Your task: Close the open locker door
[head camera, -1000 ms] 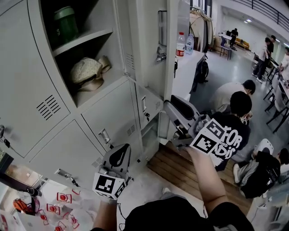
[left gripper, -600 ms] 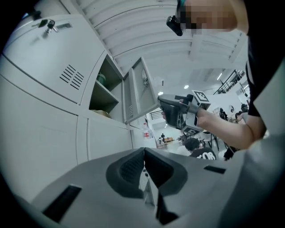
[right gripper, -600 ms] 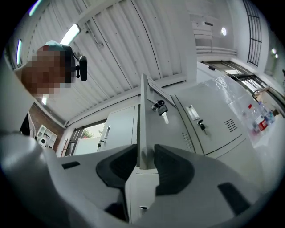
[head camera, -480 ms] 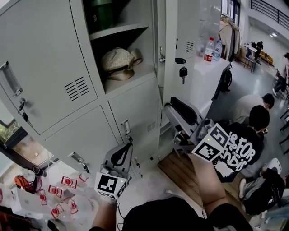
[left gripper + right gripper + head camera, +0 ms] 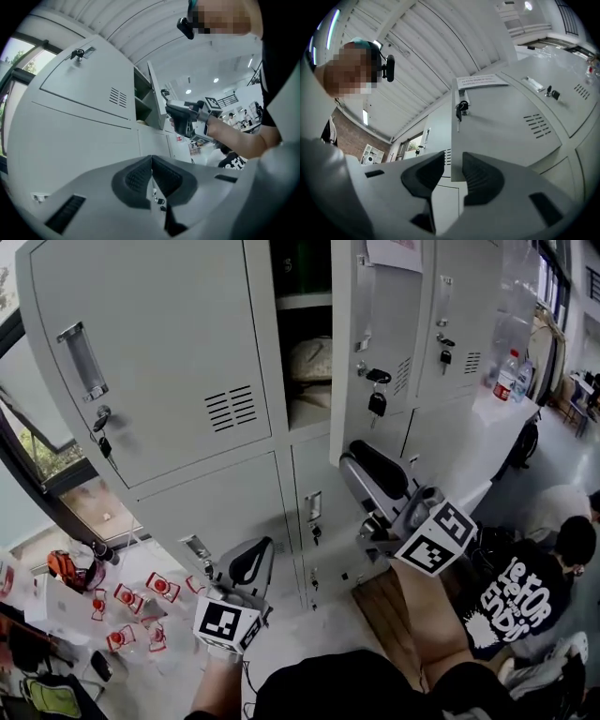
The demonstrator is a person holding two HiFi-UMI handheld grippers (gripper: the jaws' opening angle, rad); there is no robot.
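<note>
The grey locker bank fills the head view. One upper door [image 5: 380, 324] stands ajar, with keys [image 5: 378, 401] hanging from its lock and a paper sheet at its top. Behind its free edge the compartment [image 5: 305, 352] shows a shelf with a beige hat [image 5: 311, 358]. My right gripper [image 5: 361, 468] is below that door, near its lower edge and not touching it; its jaws stand slightly apart with nothing between them. In the right gripper view the door [image 5: 506, 117] rises above the right gripper [image 5: 453, 171]. My left gripper [image 5: 246, 563] hangs low by the bottom lockers, shut and empty; the left gripper [image 5: 151, 176] shows its pads touching.
Shut locker doors [image 5: 159, 352] with hanging keys [image 5: 101, 442] lie left of the open one. Red-and-white packets [image 5: 131, 604] litter the floor at lower left, by a window. A white table with bottles [image 5: 507, 377] and seated people [image 5: 548, 559] are at the right.
The head view has swung left and up, so the lockers now face me more squarely and less of the compartment shows. Both grippers keep nearly the same places in the frame.
</note>
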